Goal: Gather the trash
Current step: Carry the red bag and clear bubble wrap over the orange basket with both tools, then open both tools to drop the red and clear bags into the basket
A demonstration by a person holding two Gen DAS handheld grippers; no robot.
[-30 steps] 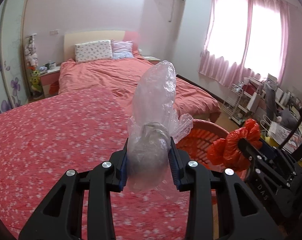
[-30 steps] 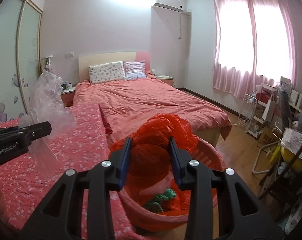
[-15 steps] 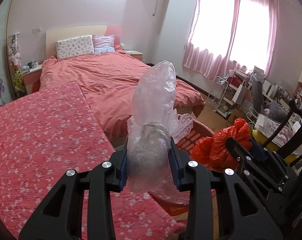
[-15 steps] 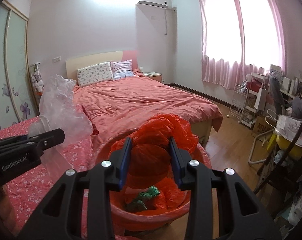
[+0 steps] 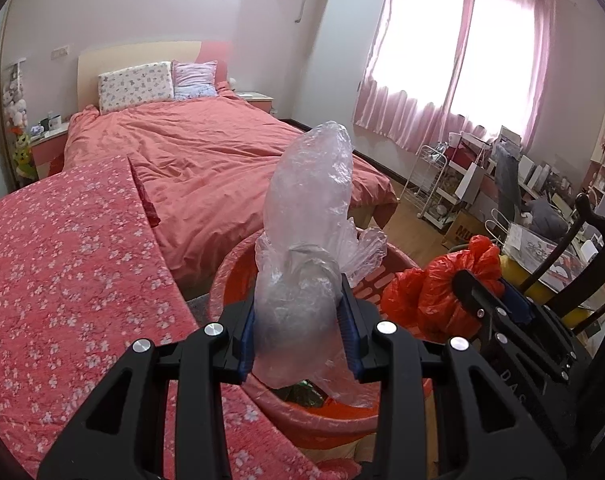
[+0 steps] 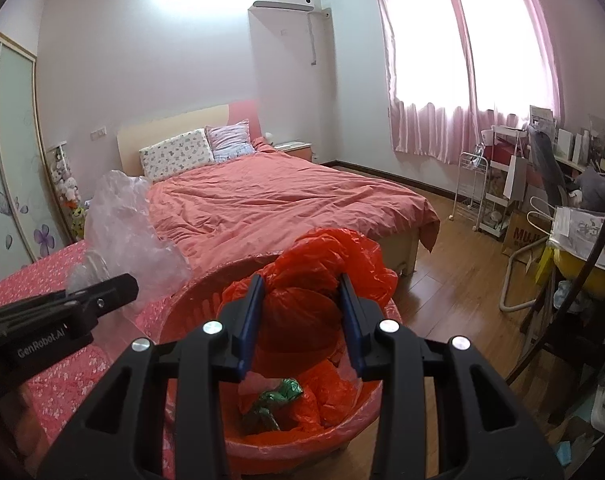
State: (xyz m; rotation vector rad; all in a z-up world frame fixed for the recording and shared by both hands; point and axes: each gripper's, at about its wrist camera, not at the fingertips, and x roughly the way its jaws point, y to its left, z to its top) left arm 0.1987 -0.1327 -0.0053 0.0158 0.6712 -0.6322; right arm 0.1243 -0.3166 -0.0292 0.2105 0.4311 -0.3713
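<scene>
Over the red basket (image 6: 206,280), my left gripper (image 5: 300,332) has jaws clamped on the clear plastic bag (image 5: 308,216), my right gripper (image 6: 300,320) on the red plastic bag (image 6: 326,272); drop step, I judge: next, spread both jaws above its rim.

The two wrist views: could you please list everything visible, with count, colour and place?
Clear plastic bag: one, transparent, in the left tongs, above the basket.
Red plastic bag: one, red-orange, in the right tongs, above the basket.
Basket: one, red, lined, on the floor beside the flowered cover.
Green wrapper: one, green, inside the basket.
Bed: one, salmon, behind the basket.
Pillows: two, patterned, at the headboard.
Left tongs: black, shut on the clear bag.
Right tongs: black, shut on the red bag.
</scene>
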